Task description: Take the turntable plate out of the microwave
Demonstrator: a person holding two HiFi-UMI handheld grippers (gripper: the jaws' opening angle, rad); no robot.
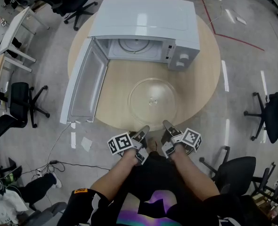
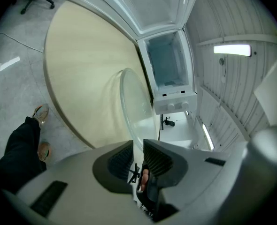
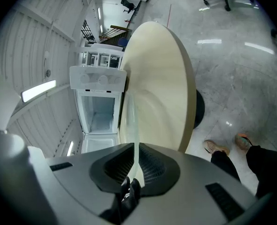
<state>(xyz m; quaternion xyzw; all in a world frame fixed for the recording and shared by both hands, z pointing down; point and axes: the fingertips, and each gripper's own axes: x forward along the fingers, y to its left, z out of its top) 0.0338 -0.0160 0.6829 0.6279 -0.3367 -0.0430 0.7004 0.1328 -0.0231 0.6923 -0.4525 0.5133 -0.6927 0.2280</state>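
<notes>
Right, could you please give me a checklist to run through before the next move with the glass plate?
1. Clear round glass turntable plate out of the white microwave: ok, it sits on the round wooden table in front of it.
2. Grip of the right gripper: ok, jaws shut on the plate's near rim.
3. Grip of the left gripper: not ok, jaws apart, with the rim between them but not pressed.
4. Plate's near rim resting fully on the table: cannot tell.
5. Microwave door clear of the plate: ok, swung open to the left.
</notes>
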